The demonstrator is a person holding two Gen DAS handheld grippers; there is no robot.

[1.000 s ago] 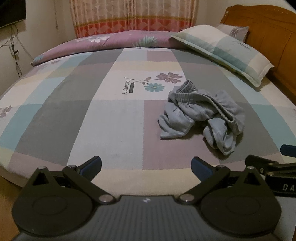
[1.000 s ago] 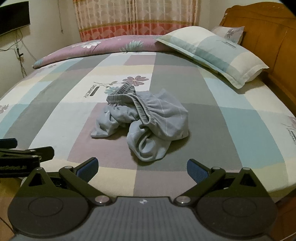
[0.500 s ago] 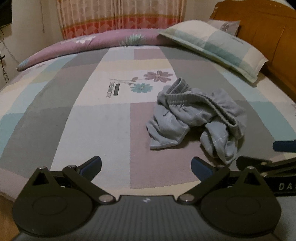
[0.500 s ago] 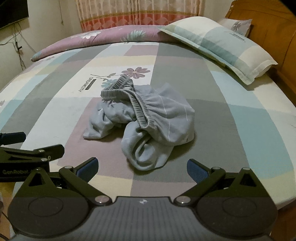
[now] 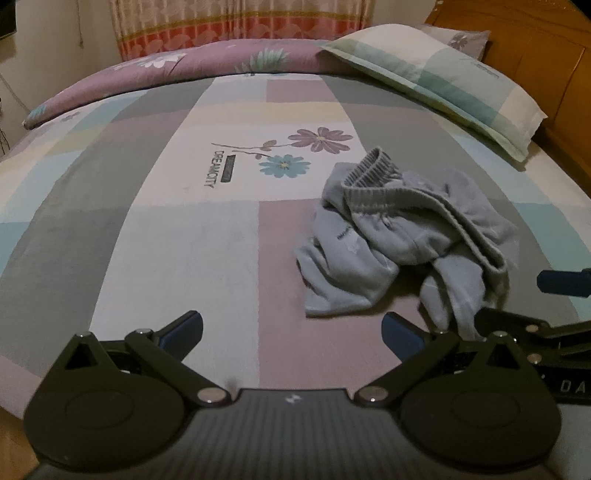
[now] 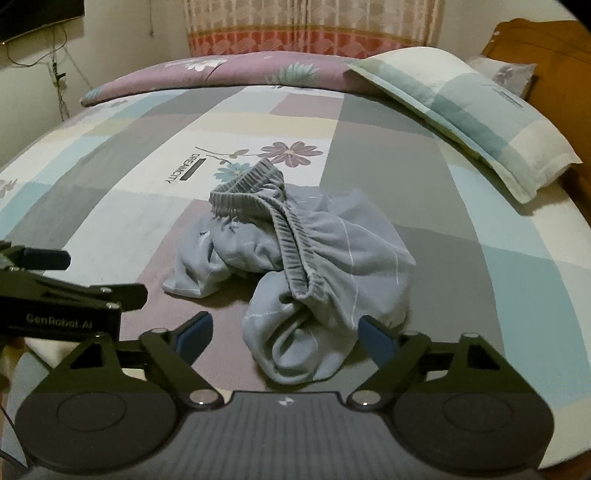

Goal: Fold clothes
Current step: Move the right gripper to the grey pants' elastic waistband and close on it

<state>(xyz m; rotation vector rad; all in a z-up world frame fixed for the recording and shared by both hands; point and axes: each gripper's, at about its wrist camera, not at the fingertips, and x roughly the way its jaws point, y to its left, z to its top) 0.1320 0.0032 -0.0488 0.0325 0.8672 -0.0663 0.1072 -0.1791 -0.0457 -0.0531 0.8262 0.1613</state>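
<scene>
A pair of crumpled grey-blue shorts (image 5: 406, 240) (image 6: 314, 258) with a ribbed elastic waistband lies in a heap on the patchwork bed sheet (image 5: 184, 240). My left gripper (image 5: 291, 328) hovers open over bare sheet, just left of and short of the heap. My right gripper (image 6: 286, 332) is closing, and the near rolled end of the shorts sits between its blue fingertips (image 6: 373, 334). The left pad still stands apart from the cloth. Each gripper shows at the edge of the other's view: right gripper (image 5: 535, 302), left gripper (image 6: 92, 280).
A checked pillow (image 5: 443, 85) (image 6: 480, 110) lies at the back right against a wooden headboard (image 5: 535, 55). A folded purple quilt (image 5: 184, 70) runs along the far side, below a curtain (image 6: 295, 26). The bed's near edge is just under both grippers.
Both grippers have moved forward and lower toward the shorts, which now look larger. The right gripper's fingers have drawn slightly inward, with the heap's near end now between them.
</scene>
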